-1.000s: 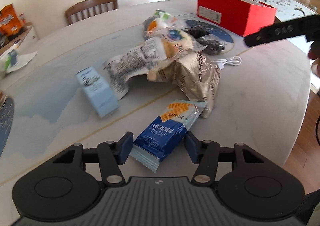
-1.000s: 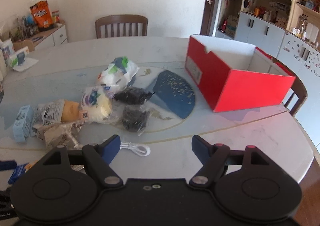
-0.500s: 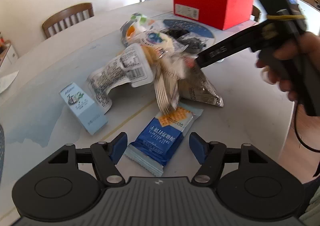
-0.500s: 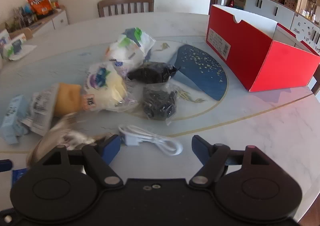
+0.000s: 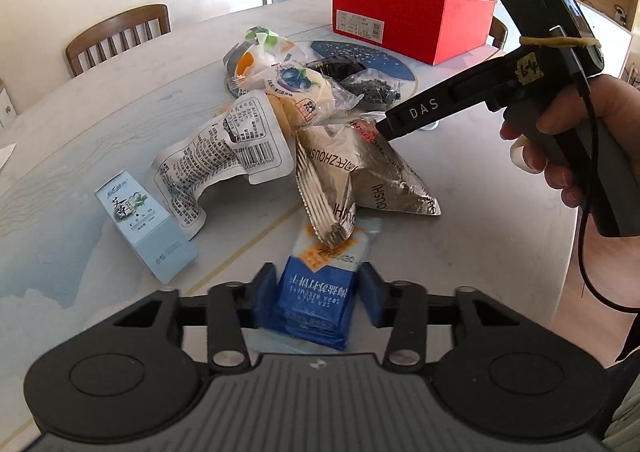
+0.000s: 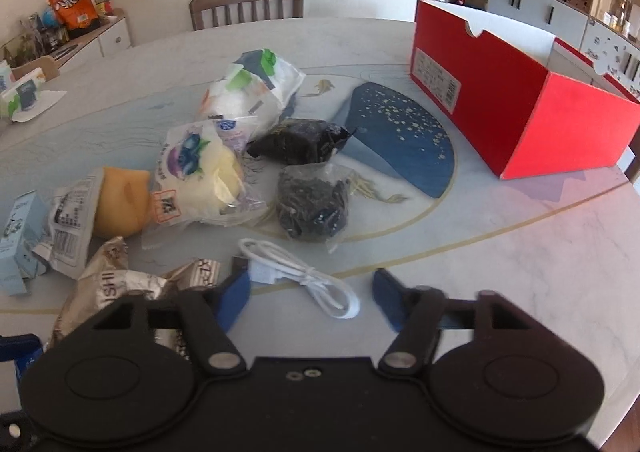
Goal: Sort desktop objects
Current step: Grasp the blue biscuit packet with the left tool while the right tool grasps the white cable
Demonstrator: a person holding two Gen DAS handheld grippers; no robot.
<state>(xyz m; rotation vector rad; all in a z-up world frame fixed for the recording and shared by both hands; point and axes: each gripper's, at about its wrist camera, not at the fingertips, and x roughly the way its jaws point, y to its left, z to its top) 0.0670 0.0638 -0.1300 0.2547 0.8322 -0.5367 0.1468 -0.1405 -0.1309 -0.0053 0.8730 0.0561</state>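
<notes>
A pile of snack packets lies on the round table. My left gripper (image 5: 316, 298) has its jaws on both sides of a blue cracker packet (image 5: 316, 300) and is closing on it. A crumpled silver foil bag (image 5: 360, 168) overlaps the packet's far end. My right gripper (image 6: 310, 302) is open and empty over a white coiled cable (image 6: 308, 278); it shows in the left wrist view with its tip at the foil bag. A red open box (image 6: 516, 104) stands at the far right.
A light blue carton (image 5: 146, 226) lies left of the pile. A white printed pouch (image 5: 224, 148), a blueberry bread bag (image 6: 200, 172), a white bag with green label (image 6: 250, 92) and two black bags (image 6: 312, 204) lie nearby. A wooden chair (image 6: 246, 4) stands behind the table.
My left gripper moved forward around the blue cracker packet and its jaws narrowed. My right gripper moved forward over the white cable, beside the foil bag.
</notes>
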